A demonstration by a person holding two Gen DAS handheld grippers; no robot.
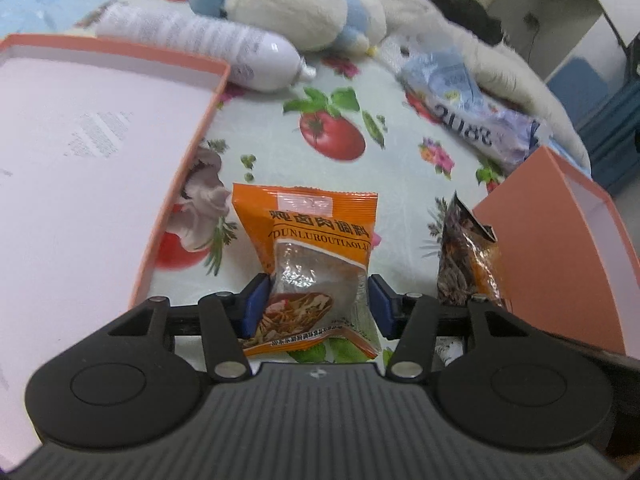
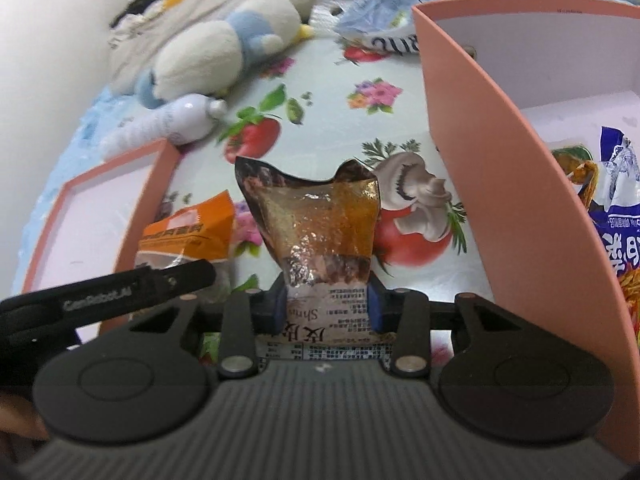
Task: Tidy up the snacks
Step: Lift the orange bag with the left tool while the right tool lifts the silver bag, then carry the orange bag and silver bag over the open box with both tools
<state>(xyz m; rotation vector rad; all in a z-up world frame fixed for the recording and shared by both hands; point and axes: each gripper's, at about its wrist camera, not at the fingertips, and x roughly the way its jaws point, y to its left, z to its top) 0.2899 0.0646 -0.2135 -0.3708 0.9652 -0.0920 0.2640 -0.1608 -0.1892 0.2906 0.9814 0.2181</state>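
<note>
Item one: orange seasoning packet (image 1: 308, 264), lying between the blue pads of the left gripper (image 1: 314, 304); the jaws stand narrowed about its lower half, the left pad against the wrapper, the right pad at its edge, though whether the packet is truly pinched or only bracketed cannot be told. Item two: brown foil packet (image 2: 320, 240), pinched at its waist by the right gripper (image 2: 329, 307), jaws closed onto the wrapper, its torn top standing upright ahead of the fingers. Receptacles: orange box (image 2: 500, 168), just right of the right gripper, already containing a purple noodle packet (image 2: 616, 216); shallow orange lid (image 1: 100, 168), to the left of the left gripper, with nothing in it that shows. Surface: vegetable-print cloth (image 1: 332, 136), beneath both tools. Beyond the fingertips, farther off: white bottle (image 1: 208, 48), plush toy (image 1: 280, 4), crumpled blue-and-white wrapper (image 1: 468, 108). Status, as judged: one snack boxed, two in hand and not yet deposited, so the work is partly done; the far wrapper may also need sorting.
</note>
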